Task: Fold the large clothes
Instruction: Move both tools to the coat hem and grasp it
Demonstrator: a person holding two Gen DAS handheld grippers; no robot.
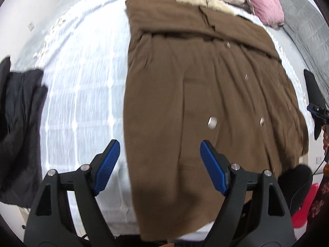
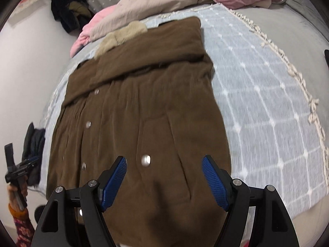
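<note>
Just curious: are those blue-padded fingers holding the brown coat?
No, in the right wrist view the blue-padded fingers stand apart above the brown coat, gripping nothing.

Long brown padded coat [image 2: 139, 107] with silver snaps and beige fur collar [image 2: 121, 35], lying flat on a pale blue white-gridded fringed blanket [image 2: 267, 103]. Right gripper [image 2: 163, 175], black with blue ribbed pads, jaws apart above the coat, nothing between them. Pink and beige bedding [image 2: 156, 0] heaped behind. Black garment [image 2: 67, 6] at upper left.

black gripper frames [image 1: 160, 160] | blue ribbed fingers [image 2: 113, 183] (silver screws) | floral sleeve [image 2: 23, 230]
</note>
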